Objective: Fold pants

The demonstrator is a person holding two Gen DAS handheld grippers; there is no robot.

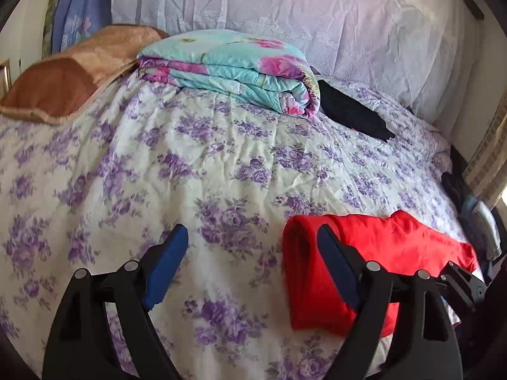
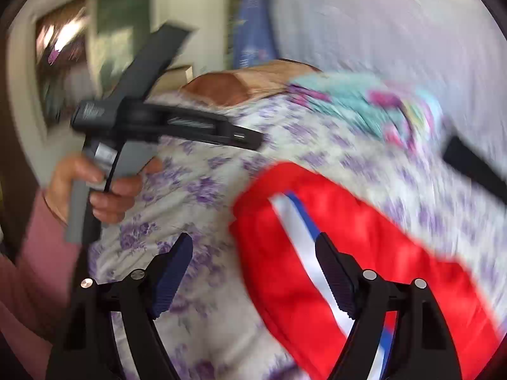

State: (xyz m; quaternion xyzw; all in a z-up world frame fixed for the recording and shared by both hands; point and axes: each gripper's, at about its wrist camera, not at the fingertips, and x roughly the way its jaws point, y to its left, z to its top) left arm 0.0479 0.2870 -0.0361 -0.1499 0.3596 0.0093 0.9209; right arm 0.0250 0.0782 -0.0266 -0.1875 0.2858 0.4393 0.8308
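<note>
Both views are bright, lit by soft daylight. In the left wrist view the picture is sharp; the bedspread [image 1: 196,164] ahead of the left gripper [image 1: 250,250] shows clear wrinkles and only faint shadows. Fisheye distortion bends the scene toward a dark circular border. The right wrist view is heavily motion-blurred: the red pants [image 2: 317,221] ahead of the right gripper [image 2: 253,256] smear, while the gripper itself stays sharp. Glare appears at upper left.

Bed [image 1: 221,164] under a white spread with purple flowers — daylight on it. White lace curtain [image 1: 285,9] behind; folded floral quilt [image 1: 234,69] and tan pillow [image 1: 63,85] at the head. Right-wrist view blurred.
</note>
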